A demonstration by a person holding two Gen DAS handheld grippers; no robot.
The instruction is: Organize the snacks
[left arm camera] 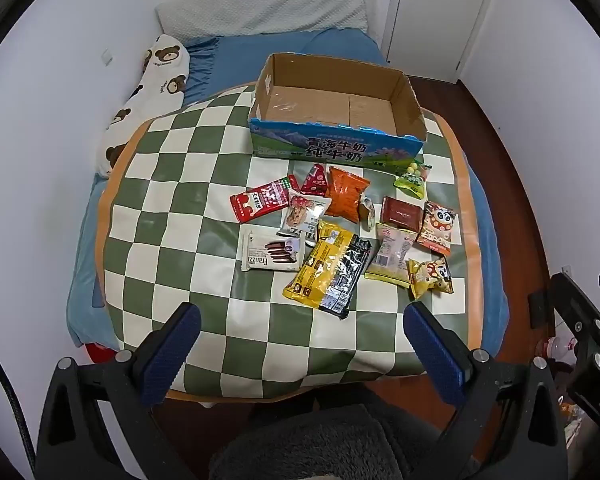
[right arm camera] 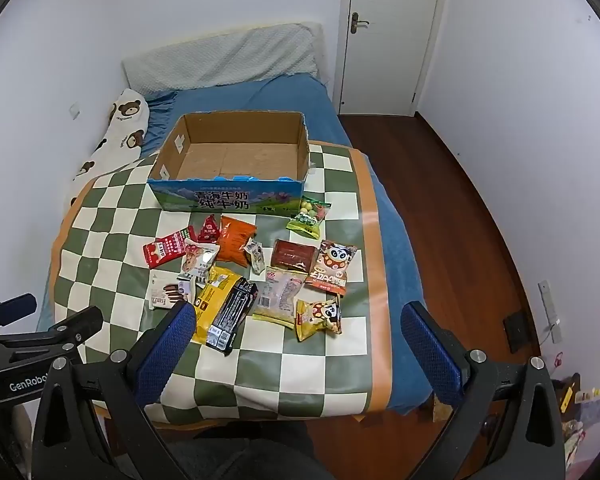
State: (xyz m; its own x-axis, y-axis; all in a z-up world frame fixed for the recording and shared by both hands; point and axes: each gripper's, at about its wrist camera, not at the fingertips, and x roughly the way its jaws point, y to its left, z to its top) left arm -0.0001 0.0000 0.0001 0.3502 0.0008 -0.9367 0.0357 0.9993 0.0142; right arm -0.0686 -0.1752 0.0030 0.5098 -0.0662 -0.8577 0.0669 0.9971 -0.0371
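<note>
Snack packets [left arm camera: 340, 236] scattered – mixed colours – cardboard box [left arm camera: 336, 108] empty.

Snacks [left arm camera: 340, 236] before box [left arm camera: 332, 148]

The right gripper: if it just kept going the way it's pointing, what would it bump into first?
Probably the snack pile. The right gripper, jaws wide open and empty, points down at the checkered cloth, roughly toward the pale pink-and-white packet and the yellow panda bag. Depth is hard to judge, so either could come first.

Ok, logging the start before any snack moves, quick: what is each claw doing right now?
Left claw: open, holding nothing, above the checkered mat.
Right claw: open, holding nothing.
</note>
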